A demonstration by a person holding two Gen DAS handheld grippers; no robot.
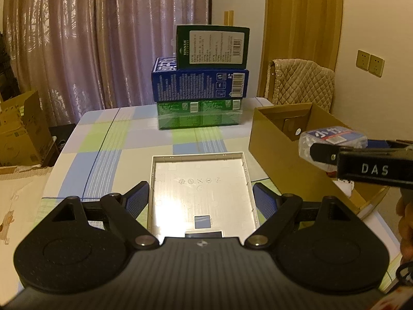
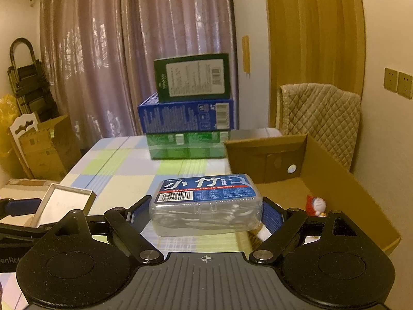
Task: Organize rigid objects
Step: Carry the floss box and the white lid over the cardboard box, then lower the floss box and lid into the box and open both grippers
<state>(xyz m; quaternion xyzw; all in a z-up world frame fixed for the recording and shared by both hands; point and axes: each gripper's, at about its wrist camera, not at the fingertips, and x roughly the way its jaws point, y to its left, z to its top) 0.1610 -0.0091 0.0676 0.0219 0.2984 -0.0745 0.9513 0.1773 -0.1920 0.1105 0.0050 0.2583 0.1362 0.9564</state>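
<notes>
My left gripper (image 1: 200, 198) is shut on a shallow silver tray-like lid (image 1: 201, 191), holding it by its two side walls above the table; the lid also shows in the right wrist view (image 2: 64, 204). My right gripper (image 2: 206, 213) is shut on a clear plastic box of dental floss picks (image 2: 206, 204) with a blue label. In the left wrist view that box (image 1: 333, 142) hangs over the near rim of an open cardboard box (image 1: 278, 134). The cardboard box (image 2: 335, 180) holds a small red and white toy figure (image 2: 316, 204).
A stack of three boxes, dark green (image 1: 213, 47) on blue (image 1: 200, 84) on bright green (image 1: 200, 115), stands at the table's far side. The checked tablecloth (image 1: 116, 142) covers the table. A padded chair (image 1: 299, 82) stands behind the cardboard box. Cartons (image 1: 20, 134) sit on the floor at left.
</notes>
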